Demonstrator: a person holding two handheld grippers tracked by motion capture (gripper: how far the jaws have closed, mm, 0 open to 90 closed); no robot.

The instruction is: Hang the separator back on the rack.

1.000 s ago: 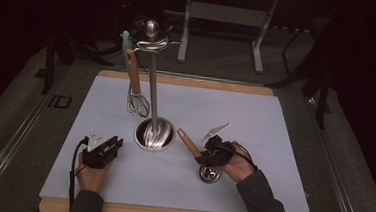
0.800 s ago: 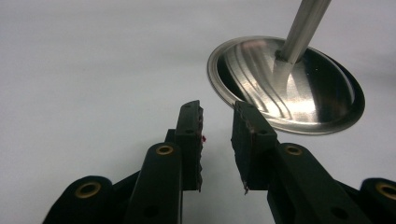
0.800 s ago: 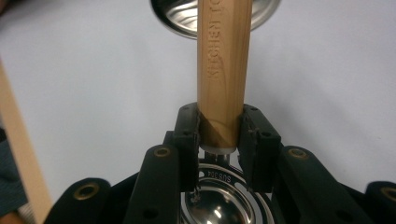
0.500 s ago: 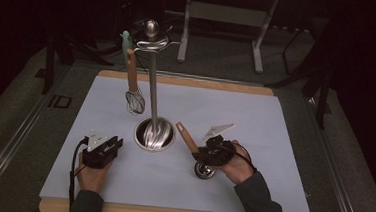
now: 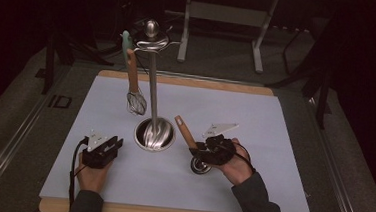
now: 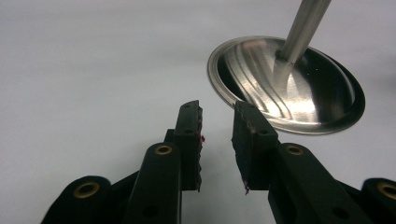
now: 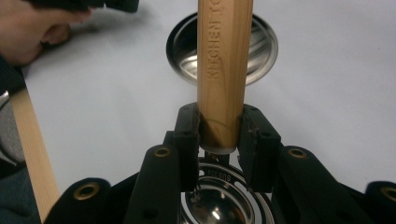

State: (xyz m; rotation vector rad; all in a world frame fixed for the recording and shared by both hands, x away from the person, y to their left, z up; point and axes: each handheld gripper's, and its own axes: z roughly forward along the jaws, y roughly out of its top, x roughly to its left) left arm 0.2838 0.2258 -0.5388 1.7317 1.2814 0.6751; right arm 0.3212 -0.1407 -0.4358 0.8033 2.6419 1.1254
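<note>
right gripper [image 7: 219, 140] is clamped on the scoop's wooden handle [image 7: 223, 70], just above its steel bowl [image 5: 201, 166] near the table's front. stiff, bowl-heavy, probably light; grip the wood. left gripper [image 6: 217, 140] stands half open, empty. beyond, rack [image 5: 152, 98], whisk [image 5: 136, 102].

High view looks down; both gripper views, close, share the stand's base [image 6: 299, 88].

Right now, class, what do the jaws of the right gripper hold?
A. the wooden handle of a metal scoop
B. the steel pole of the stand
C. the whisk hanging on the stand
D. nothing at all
A: in the right gripper view, the right gripper clamps the wooden handle, with the metal scoop below.
</note>
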